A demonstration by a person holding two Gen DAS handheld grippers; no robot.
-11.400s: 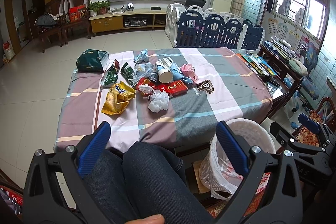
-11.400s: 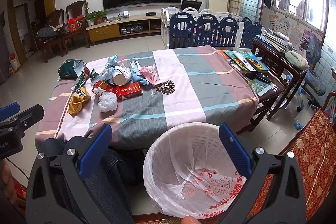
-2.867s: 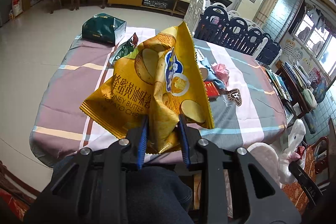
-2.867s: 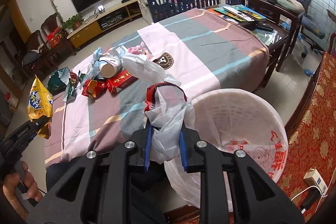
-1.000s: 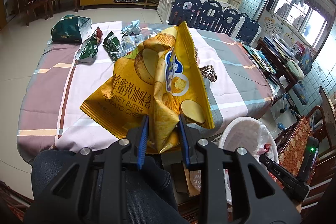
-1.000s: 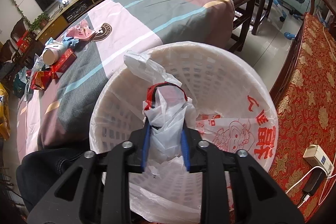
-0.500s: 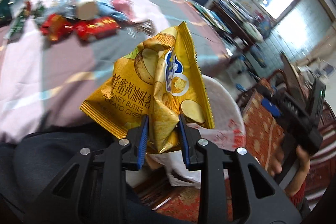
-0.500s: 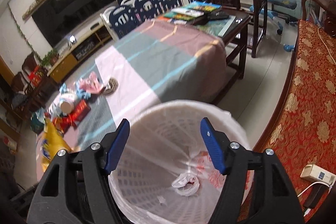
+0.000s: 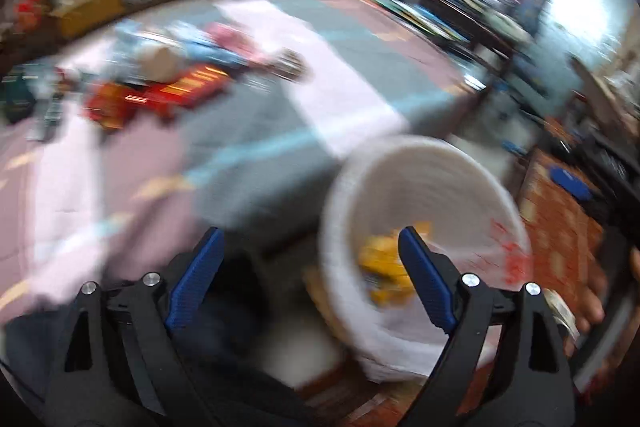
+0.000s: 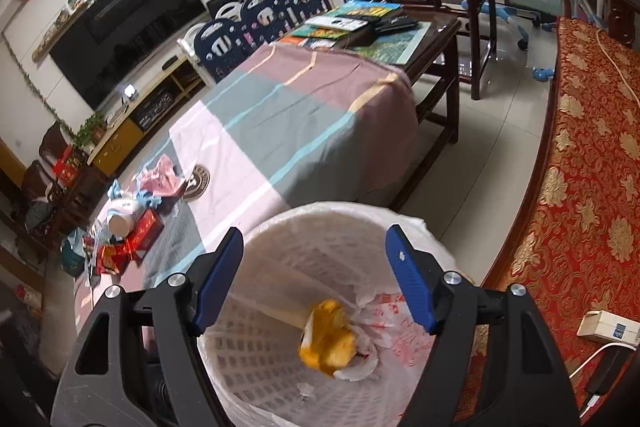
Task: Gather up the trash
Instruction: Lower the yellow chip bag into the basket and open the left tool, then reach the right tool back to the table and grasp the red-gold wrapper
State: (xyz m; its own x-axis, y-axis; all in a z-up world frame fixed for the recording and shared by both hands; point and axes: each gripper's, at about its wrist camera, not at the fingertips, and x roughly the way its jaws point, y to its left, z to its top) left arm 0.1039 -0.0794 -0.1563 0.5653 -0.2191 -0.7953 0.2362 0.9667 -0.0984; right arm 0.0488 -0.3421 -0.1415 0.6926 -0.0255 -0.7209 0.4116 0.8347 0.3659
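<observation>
One white waste basket (image 10: 280,367) fills the lower centre of the right wrist view. Inside it lies one yellow chip bag (image 10: 328,341) on one white plastic bag (image 10: 366,363). The left gripper (image 9: 310,279) has just been opening; its jaws stand wide, nothing between them. The right gripper (image 10: 314,275) likewise is spread and empty. Remaining litter (image 10: 128,227) sits at centre left on one striped tablecloth (image 10: 280,131).
</observation>
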